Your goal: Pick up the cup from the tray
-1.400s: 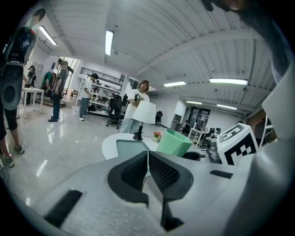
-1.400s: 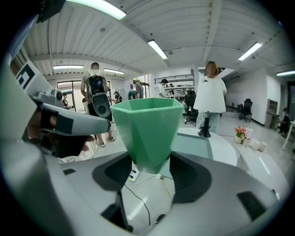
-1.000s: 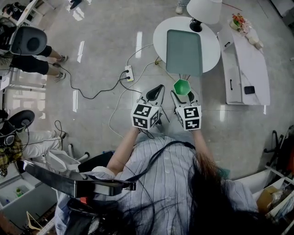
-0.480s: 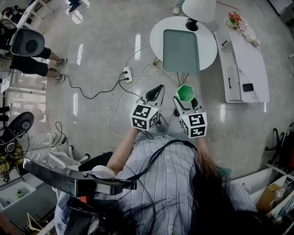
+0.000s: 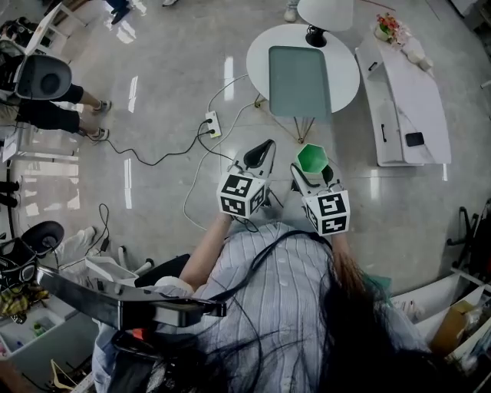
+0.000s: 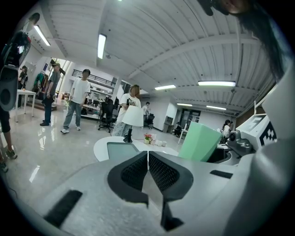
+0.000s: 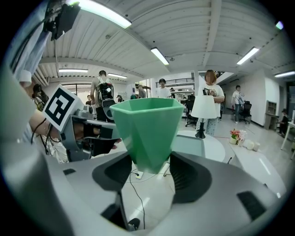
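Holding the green cup lifted clear, close in front of the person's chest

The right gripper is clamped on the cup's tapered lower body, its jaws spread wide because the faceted wall is broad there; the cup sits upright, mouth up, which I judge keeps the grip steady; just beside it the left gripper has its pads pressed together on nothing, seemingly idle since one grip is enough here; beyond them a power strip and cables lie on the floor; farther off stands the round white table with the tray lying bare, well apart from the cup, so the pick-up looks done; a lamp stands at the table's far edge.
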